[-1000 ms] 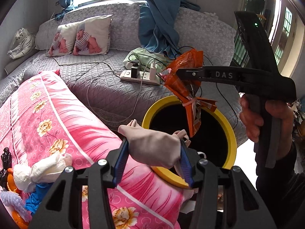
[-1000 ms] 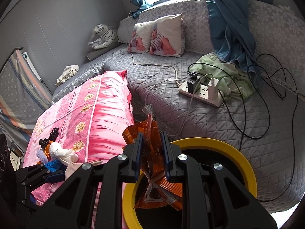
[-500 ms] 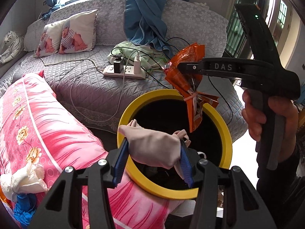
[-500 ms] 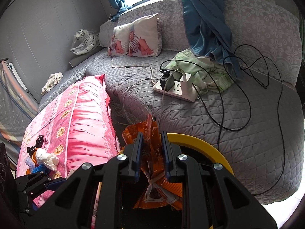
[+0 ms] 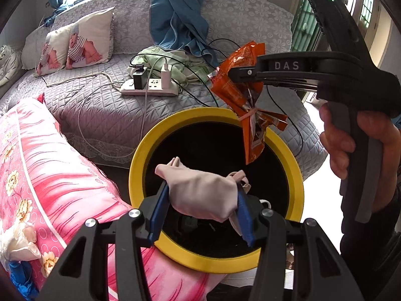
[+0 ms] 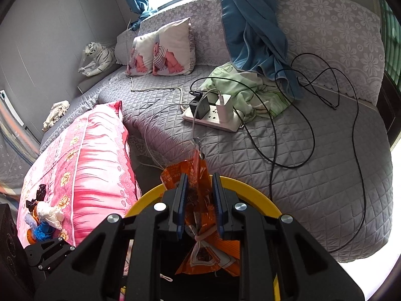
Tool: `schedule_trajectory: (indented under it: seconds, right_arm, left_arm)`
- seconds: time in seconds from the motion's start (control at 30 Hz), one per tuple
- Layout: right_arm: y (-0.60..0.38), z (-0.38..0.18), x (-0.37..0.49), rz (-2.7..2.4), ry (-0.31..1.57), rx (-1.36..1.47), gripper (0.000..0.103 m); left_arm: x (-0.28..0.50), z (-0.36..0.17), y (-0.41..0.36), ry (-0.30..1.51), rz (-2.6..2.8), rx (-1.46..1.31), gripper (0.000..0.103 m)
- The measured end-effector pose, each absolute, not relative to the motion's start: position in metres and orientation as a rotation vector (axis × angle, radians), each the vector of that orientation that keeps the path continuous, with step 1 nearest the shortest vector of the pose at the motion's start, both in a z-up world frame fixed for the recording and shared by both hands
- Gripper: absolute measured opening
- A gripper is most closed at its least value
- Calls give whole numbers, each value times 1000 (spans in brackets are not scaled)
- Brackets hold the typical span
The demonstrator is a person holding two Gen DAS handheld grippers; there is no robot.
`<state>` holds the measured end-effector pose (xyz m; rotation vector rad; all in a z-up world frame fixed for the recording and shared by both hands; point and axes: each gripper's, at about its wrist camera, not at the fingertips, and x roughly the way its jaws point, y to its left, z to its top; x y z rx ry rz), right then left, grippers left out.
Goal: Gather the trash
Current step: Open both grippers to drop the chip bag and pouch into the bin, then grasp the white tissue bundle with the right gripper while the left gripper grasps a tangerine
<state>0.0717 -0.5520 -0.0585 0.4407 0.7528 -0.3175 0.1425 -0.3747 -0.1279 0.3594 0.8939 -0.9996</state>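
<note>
My left tool (image 5: 203, 209) is clenched on a crumpled pale pink cloth wad (image 5: 200, 198), which sits over the near side of the round yellow-rimmed bin (image 5: 140, 155) and its black opening. Ahead and to the right of it, my right tool (image 6: 199, 207) grips a crinkled orange snack wrapper (image 5: 240, 85) tied with a rubber band, its tail hanging over the bin's far rim. Left of both tools lies a pink floral quilt (image 5: 50, 165). Beyond the bin, on the grey quilted sofa (image 6: 313, 175), a white power strip (image 5: 149, 86) holds chargers and trailing black cables (image 6: 310, 125).
</note>
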Motion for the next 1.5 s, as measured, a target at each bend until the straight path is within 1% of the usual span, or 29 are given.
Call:
schedule_trajectory:
  seconds: [0.03, 0.1, 0.13, 0.17, 0.2, 0.23, 0.47, 0.67, 0.73, 0.77, 0.8, 0.87, 0.97, 1.23, 1.5]
  right_arm:
    - [-553, -58, 72, -325, 753, 443, 19]
    - [-555, -58, 70, -342, 751, 445, 21]
    - [-557, -59, 70, -347, 751, 448, 23]
    - [-559, -59, 69, -353, 750, 455, 28]
    - [-561, -59, 68, -358, 746, 463, 32]
    - [-563, -59, 67, -362, 743, 471, 32]
    - [-563, -57, 65, -364, 744, 477, 32]
    - [-540, -49, 77, -313, 748, 441, 32]
    - [-528, -46, 83, -284, 750, 425, 33]
    - [-521, -45, 86, -266, 751, 417, 35]
    - [-514, -44, 90, -247, 752, 410, 39]
    - [-499, -42, 97, -202, 749, 400, 44]
    - [-473, -41, 111, -132, 754, 372, 44]
    - [-395, -41, 150, 46, 791, 289, 44]
    - [-316, -46, 182, 193, 848, 188, 44]
  left_arm:
    - [143, -128, -375, 897, -1004, 356, 47]
    - [142, -128, -373, 895, -1006, 346, 54]
    - [143, -128, -371, 887, -1002, 342, 63]
    - [142, -128, -369, 880, -994, 338, 74]
    - [143, -129, -367, 879, -984, 330, 78]
    - [145, -128, -365, 881, -977, 319, 79]
    - [162, -121, -341, 900, -925, 239, 79]
    - [175, -112, -308, 891, -863, 185, 79]
    - [179, -109, -293, 890, -839, 166, 79]
    - [181, -107, -285, 890, -827, 154, 80]
    - [183, -105, -275, 888, -813, 141, 81]
    - [186, -103, -256, 882, -777, 122, 86]
    - [191, -99, -222, 871, -726, 90, 88]
    - [199, -92, -115, 854, -540, 19, 88]
    - [190, -99, -26, 875, -393, -43, 88]
